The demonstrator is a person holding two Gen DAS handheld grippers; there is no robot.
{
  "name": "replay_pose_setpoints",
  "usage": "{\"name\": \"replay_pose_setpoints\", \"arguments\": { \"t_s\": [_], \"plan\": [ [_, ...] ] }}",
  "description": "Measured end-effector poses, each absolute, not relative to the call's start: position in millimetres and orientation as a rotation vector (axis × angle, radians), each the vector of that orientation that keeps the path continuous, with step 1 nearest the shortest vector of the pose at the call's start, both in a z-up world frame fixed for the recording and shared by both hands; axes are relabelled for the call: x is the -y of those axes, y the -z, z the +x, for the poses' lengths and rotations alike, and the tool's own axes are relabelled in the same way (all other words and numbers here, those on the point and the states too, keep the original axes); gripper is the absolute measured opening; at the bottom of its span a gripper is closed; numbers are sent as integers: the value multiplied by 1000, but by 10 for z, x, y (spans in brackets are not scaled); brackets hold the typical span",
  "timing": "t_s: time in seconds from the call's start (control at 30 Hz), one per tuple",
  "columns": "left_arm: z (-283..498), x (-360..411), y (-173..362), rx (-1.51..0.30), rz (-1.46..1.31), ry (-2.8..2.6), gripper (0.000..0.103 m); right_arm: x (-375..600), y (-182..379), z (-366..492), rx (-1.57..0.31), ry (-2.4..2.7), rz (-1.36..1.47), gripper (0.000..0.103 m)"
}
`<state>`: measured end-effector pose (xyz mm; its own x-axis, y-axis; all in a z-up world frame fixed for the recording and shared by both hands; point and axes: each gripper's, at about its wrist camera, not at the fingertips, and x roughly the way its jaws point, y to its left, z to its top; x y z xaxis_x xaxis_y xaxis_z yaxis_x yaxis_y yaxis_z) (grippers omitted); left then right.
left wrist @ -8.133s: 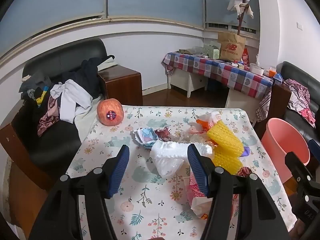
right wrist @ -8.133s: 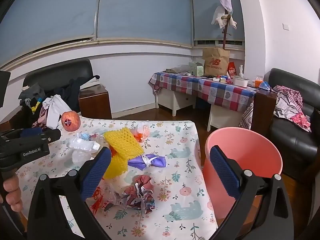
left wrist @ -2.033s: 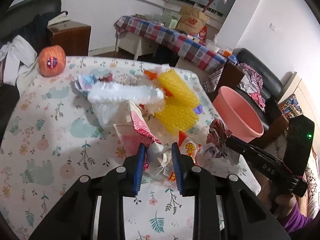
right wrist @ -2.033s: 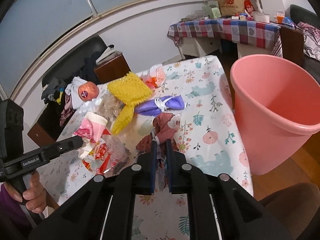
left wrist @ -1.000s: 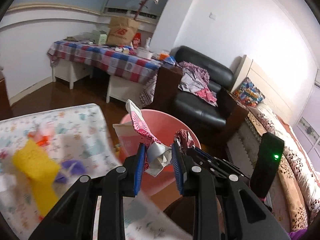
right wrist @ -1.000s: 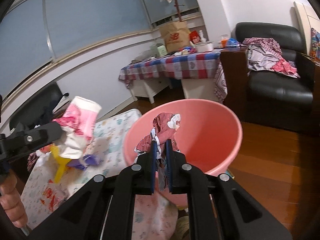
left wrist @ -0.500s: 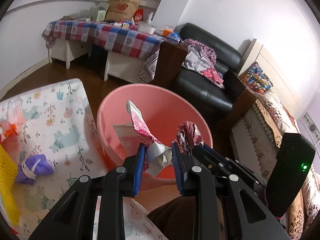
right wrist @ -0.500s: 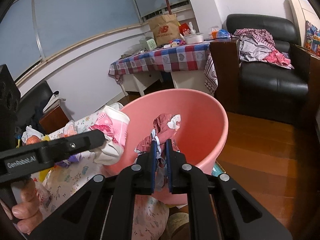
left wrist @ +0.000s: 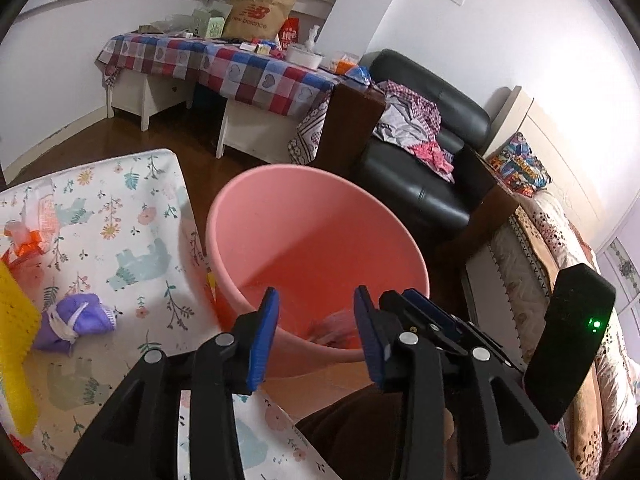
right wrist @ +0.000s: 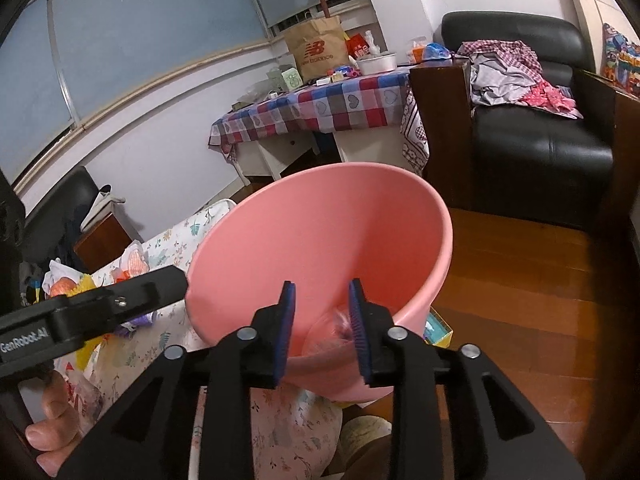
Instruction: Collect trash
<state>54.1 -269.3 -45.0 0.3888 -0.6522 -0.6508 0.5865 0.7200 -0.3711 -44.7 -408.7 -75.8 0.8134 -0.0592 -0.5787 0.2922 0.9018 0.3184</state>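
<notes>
Both your left tool (left wrist: 316, 316) and right tool (right wrist: 320, 312) are opening, empty, over the pink bin (left wrist: 280, 184), where blurred scraps (left wrist: 332, 328) seem to lie. On the counter (left wrist: 132, 216), the purple bundle (left wrist: 76, 320) and yellow foam (left wrist: 16, 312) remain.

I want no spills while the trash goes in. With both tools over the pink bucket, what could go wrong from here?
1. The pink bucket stands right against the table edge; a nudge from either arm might tip it.
2. The left tool and right tool are crowded together, jaws opening with nothing between them, and could knock each other on the way out.
3. The purple bundle lies near the table edge and could get swept off.
</notes>
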Motion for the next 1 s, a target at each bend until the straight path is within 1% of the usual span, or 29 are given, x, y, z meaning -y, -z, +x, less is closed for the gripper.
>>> {"name": "replay_pose_setpoints", "arguments": {
  "t_s": [0.13, 0.23, 0.33, 0.5, 0.57, 0.6, 0.63, 0.7, 1.0],
  "plan": [
    [470, 2593, 332, -834, -98, 788, 39, 4061, 679, -495, -581, 192, 407, 35],
    [385, 2492, 219, -788, -97, 780, 44, 3996, 604, -555, -569, 184, 394, 35],
    [283, 2353, 86, -732, -89, 767, 45, 3894, 513, -630, -546, 170, 383, 35],
    [130, 1988, -138, -651, -98, 725, 47, 3655, 380, -763, -516, 120, 354, 35],
    [90, 1831, -209, -630, -104, 702, 49, 3542, 333, -803, -505, 96, 341, 36],
    [66, 1725, -244, -618, -106, 685, 50, 3492, 314, -813, -503, 85, 336, 39],
    [40, 1635, -265, -610, -106, 670, 51, 3445, 298, -827, -498, 73, 333, 46],
    [-3, 1412, -312, -593, -112, 635, 51, 3334, 268, -863, -483, 51, 326, 48],
    [-164, 656, -328, -554, -90, 520, 52, 2947, 202, -855, -499, -19, 282, 49]
  ]
}}
